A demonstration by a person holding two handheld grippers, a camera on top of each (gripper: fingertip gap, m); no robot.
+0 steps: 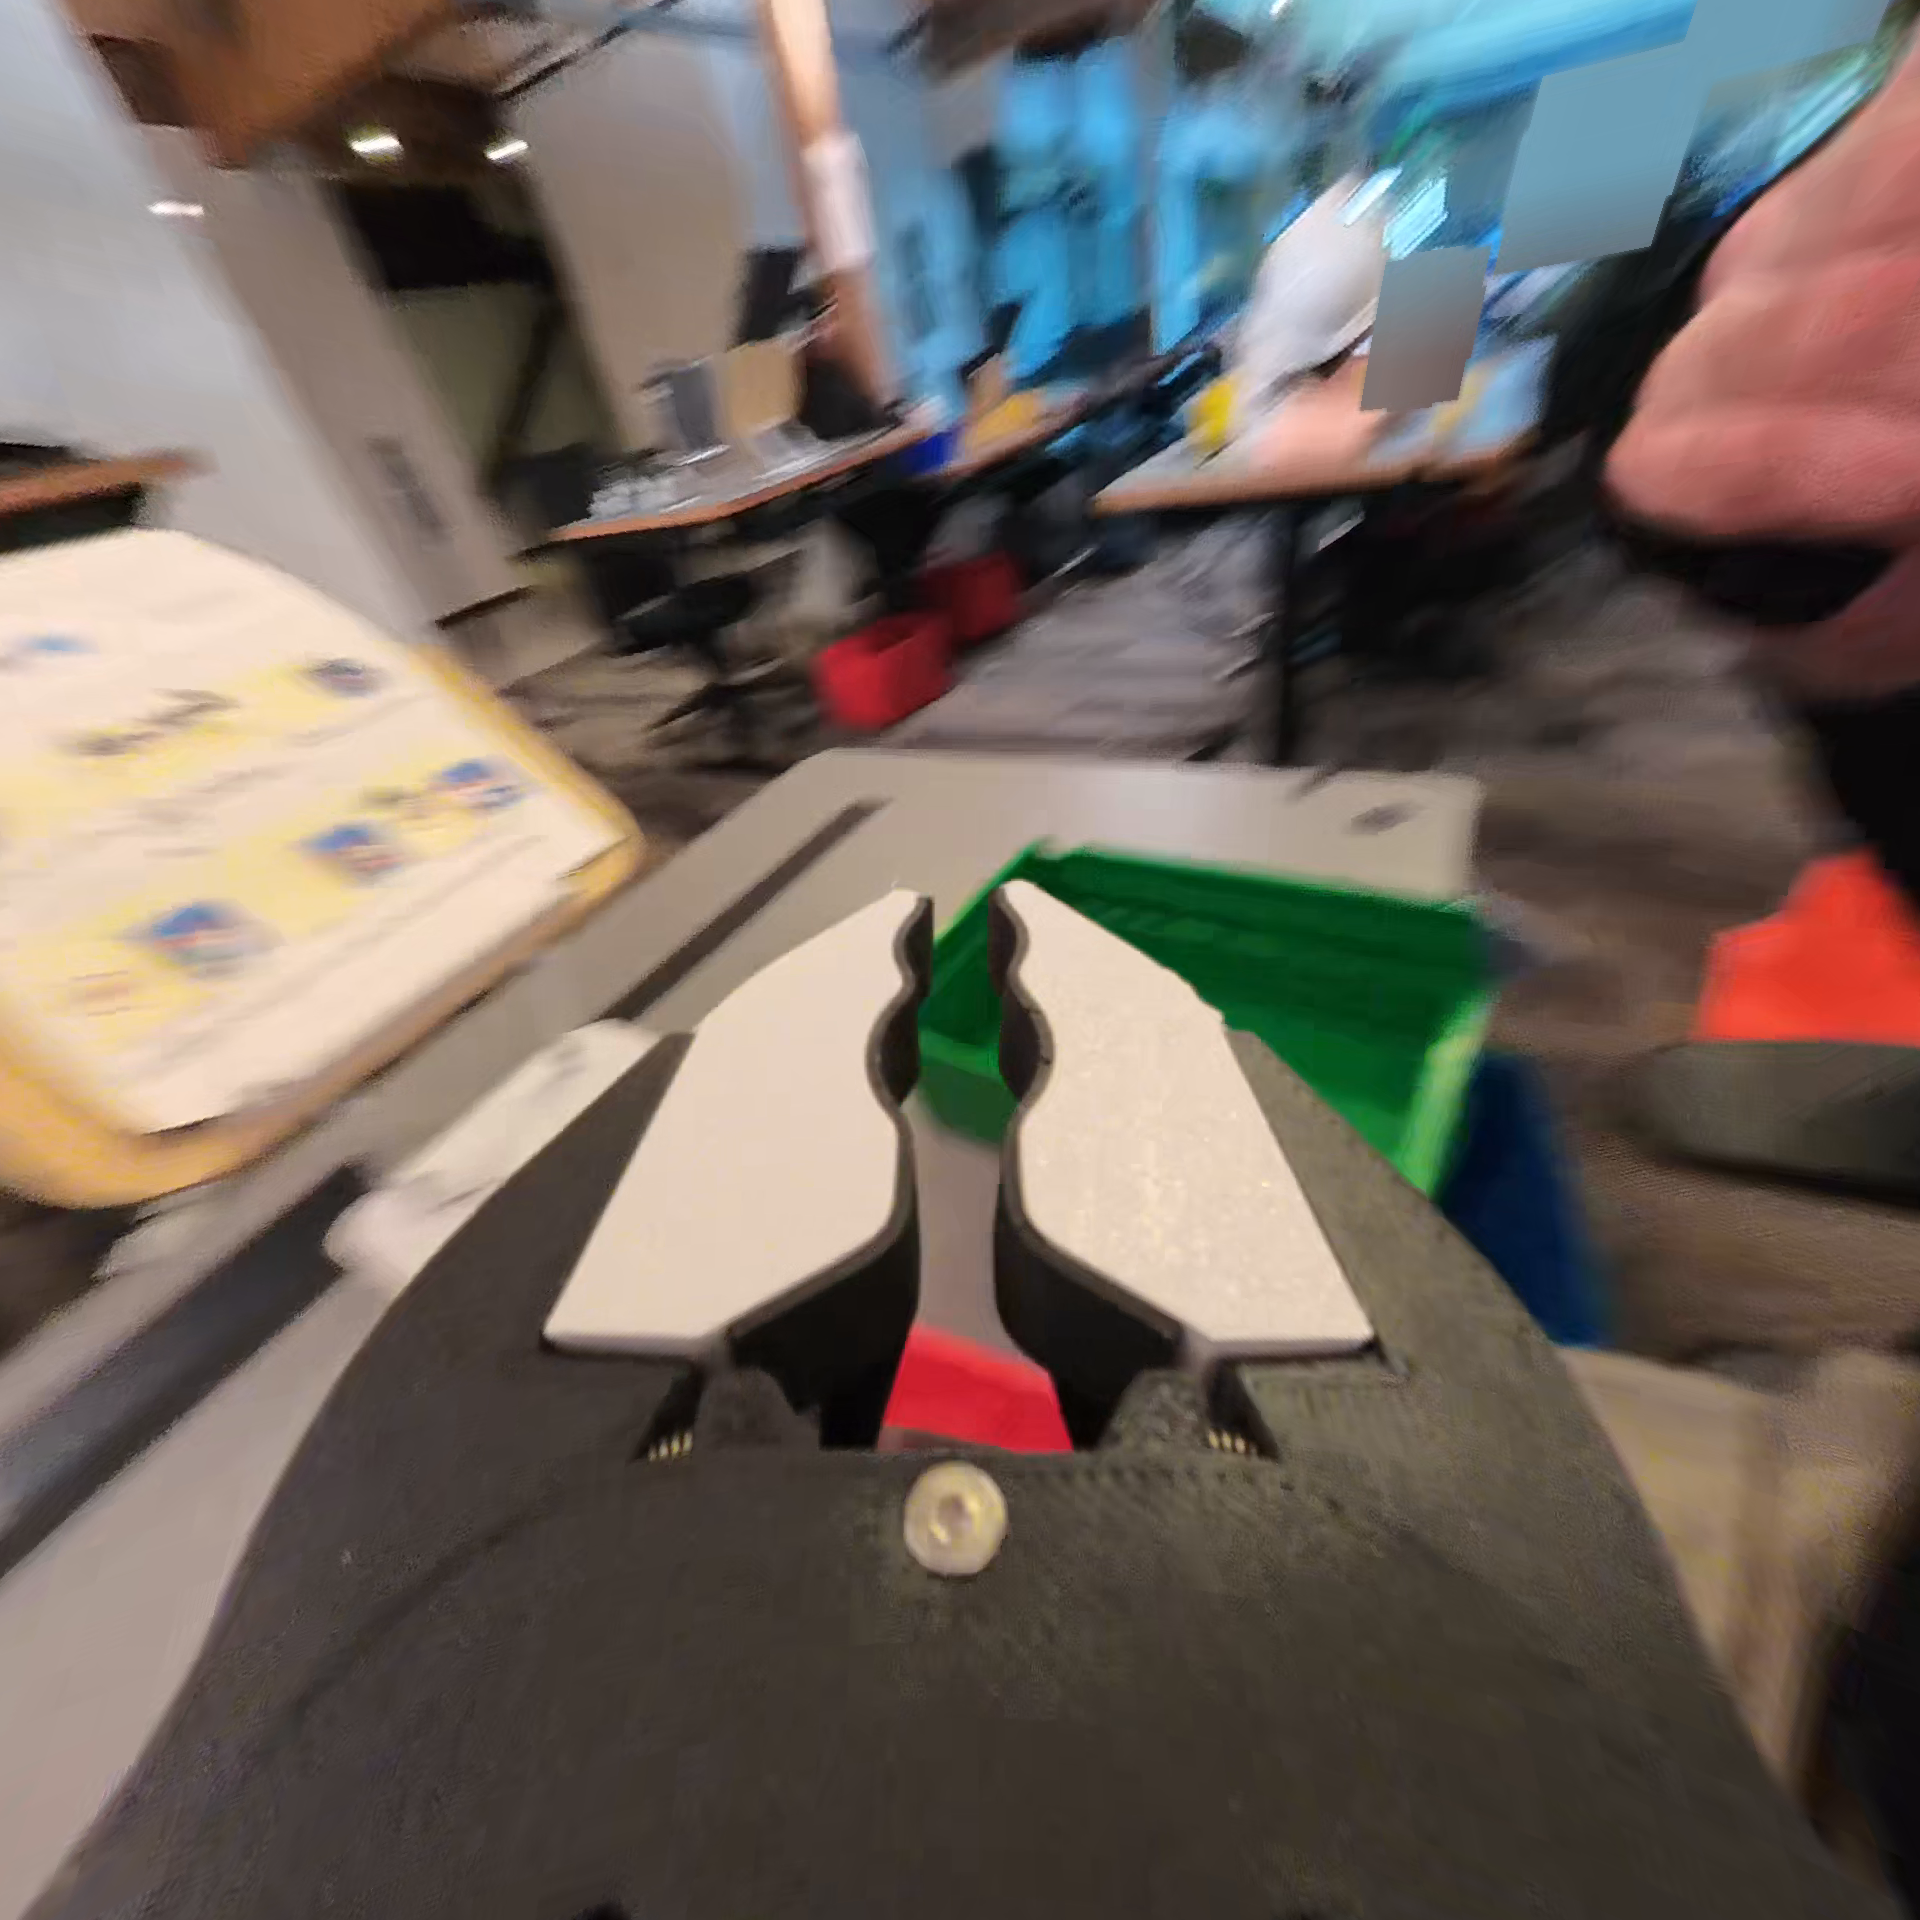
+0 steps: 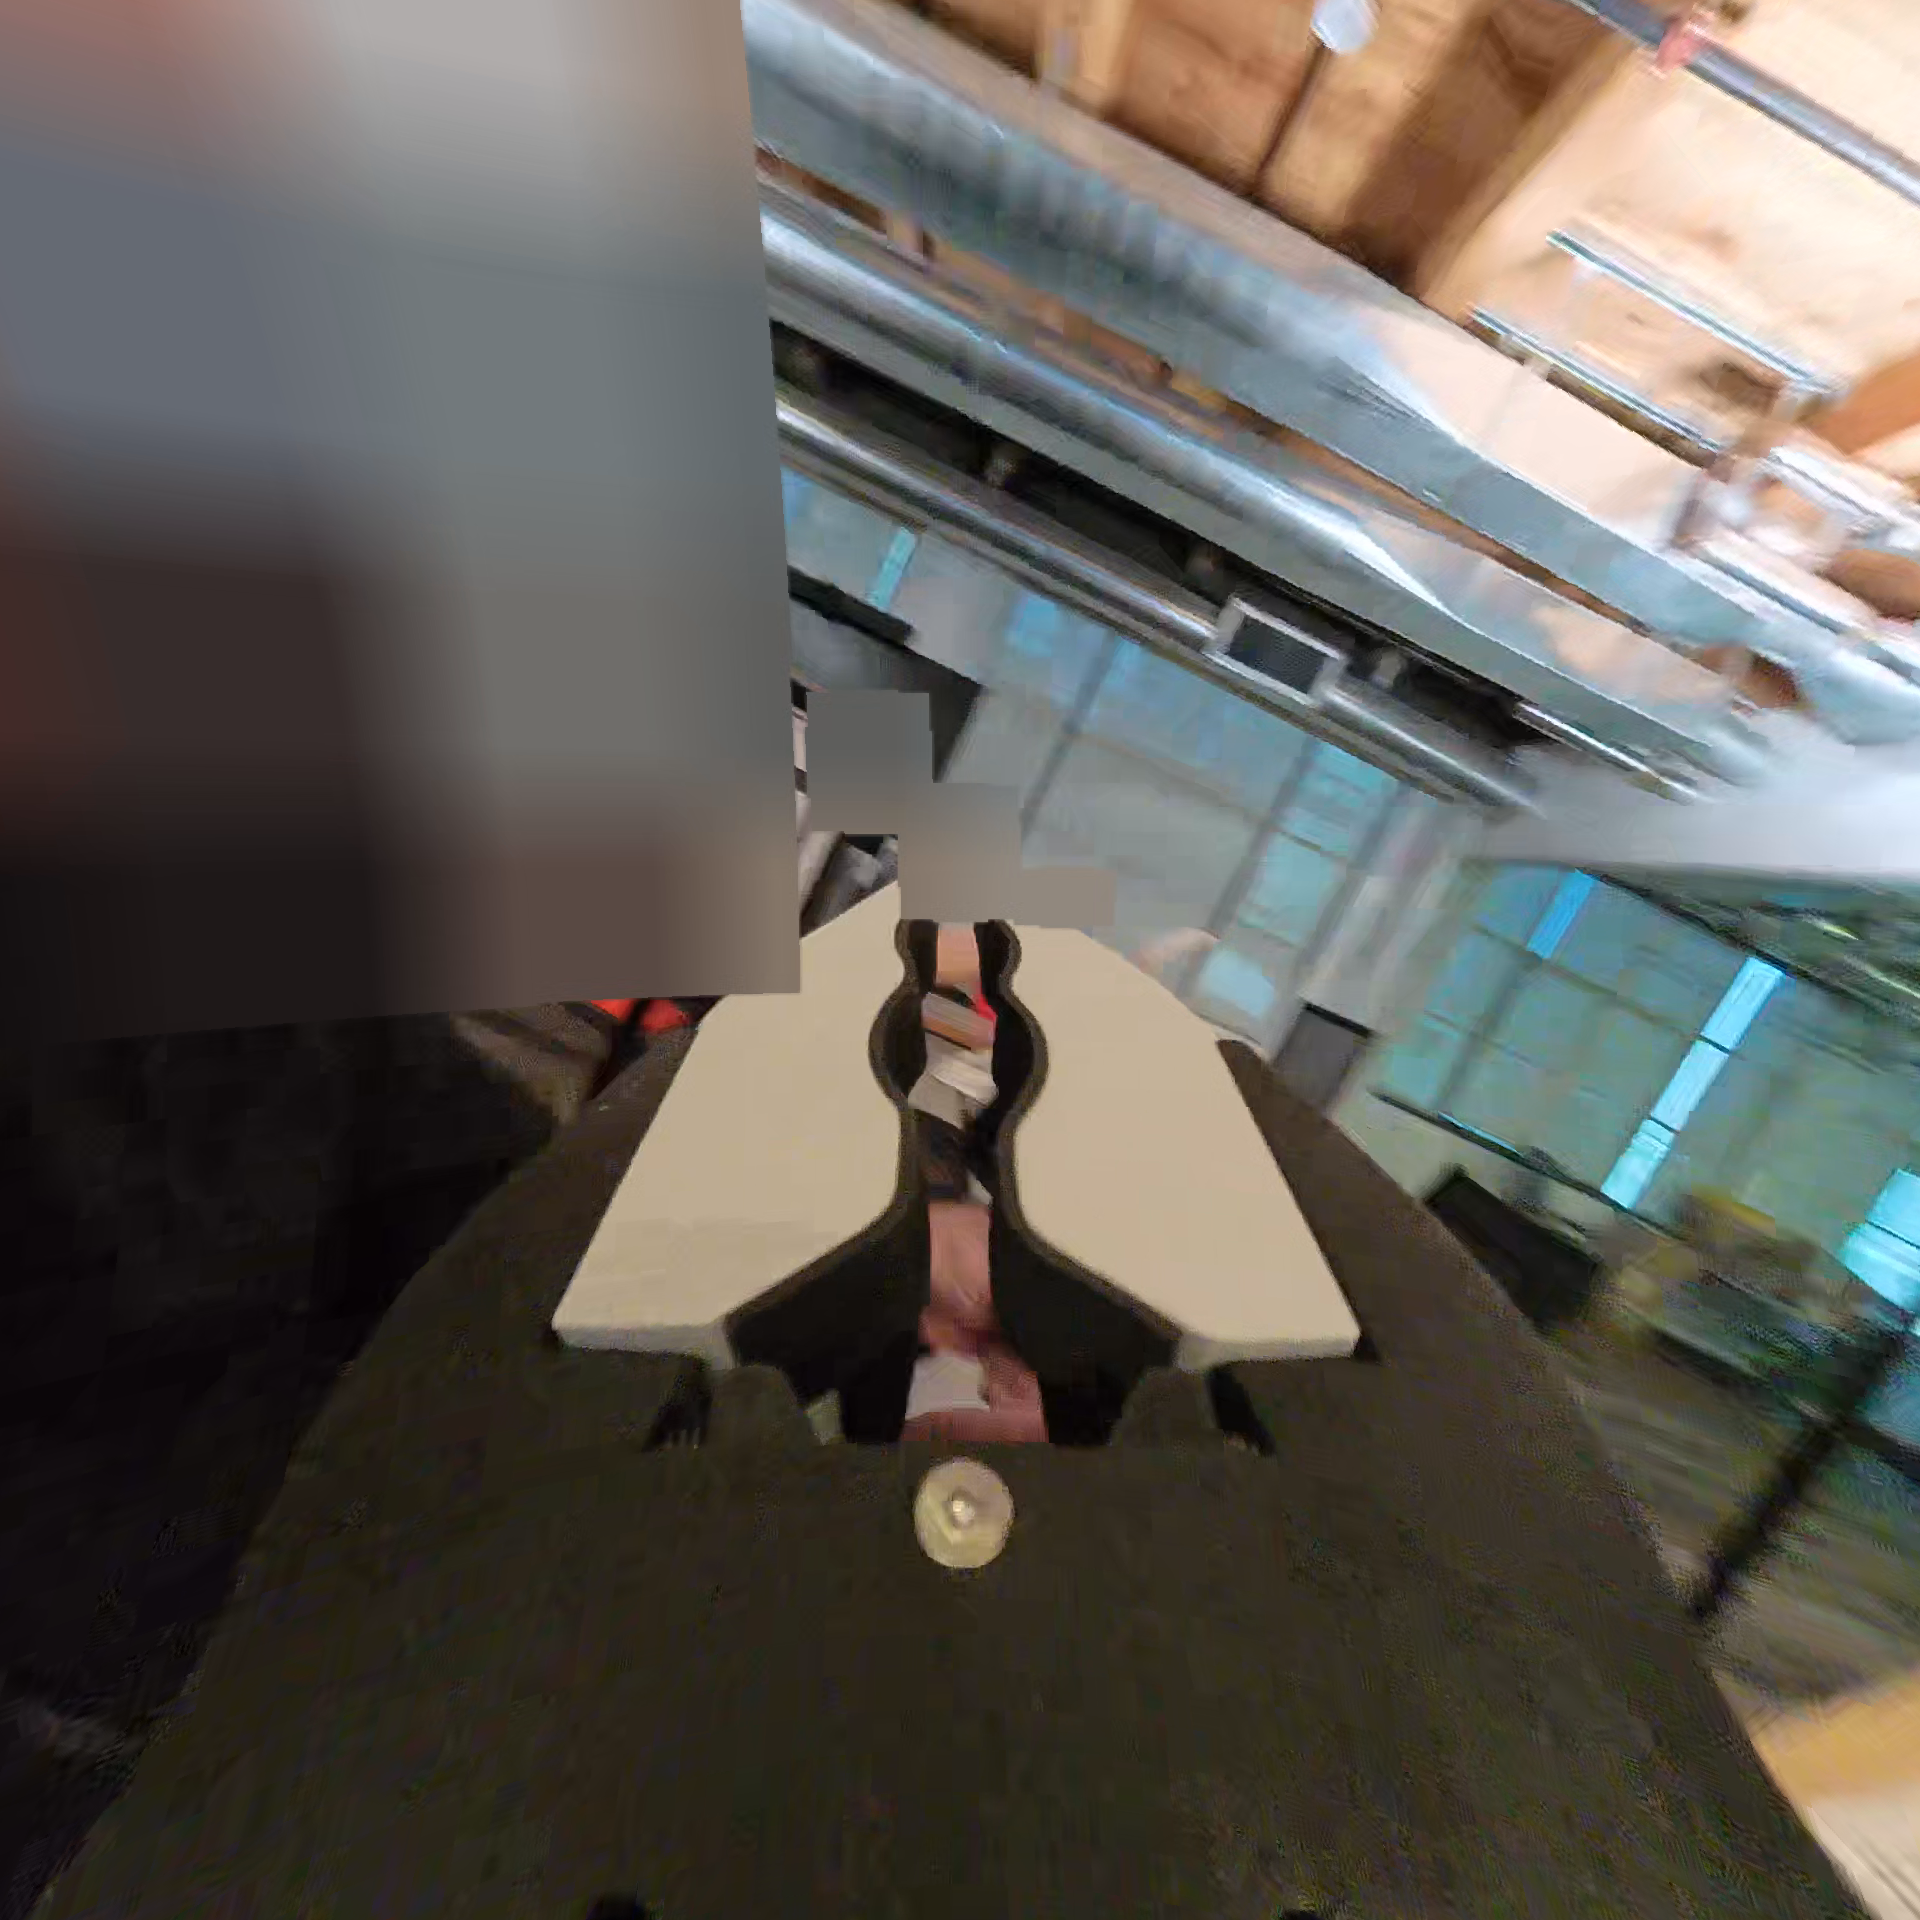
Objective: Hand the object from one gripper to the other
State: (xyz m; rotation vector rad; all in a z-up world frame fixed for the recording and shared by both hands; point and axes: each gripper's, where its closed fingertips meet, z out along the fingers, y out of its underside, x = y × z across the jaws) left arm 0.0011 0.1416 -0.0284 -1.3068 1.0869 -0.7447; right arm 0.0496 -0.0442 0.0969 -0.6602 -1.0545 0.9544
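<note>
My left gripper [image 1: 961, 906] is shut, with only a thin slit between its grey fingers [image 1: 790, 1122] and nothing held. It hovers over a grey table [image 1: 1143, 805], its tips just before a green bin [image 1: 1226, 966]. A red thing [image 1: 971, 1397] shows below, through the gap at the finger bases; I cannot tell what it is. My right gripper [image 2: 956, 940] is also shut and empty, tilted up toward the ceiling. Through its slit I see only blurred background. Both views are motion-blurred.
A blue bin [image 1: 1512, 1195] sits right of the green one. A printed cardboard box [image 1: 260, 831] stands at the left. A person's hand [image 1: 1787, 395] and an orange object [image 1: 1818, 961] are at the right. Ducts and beams [image 2: 1247, 364] fill the right wrist view. The tips of one gripper are about 25 cm away from the tips of the other.
</note>
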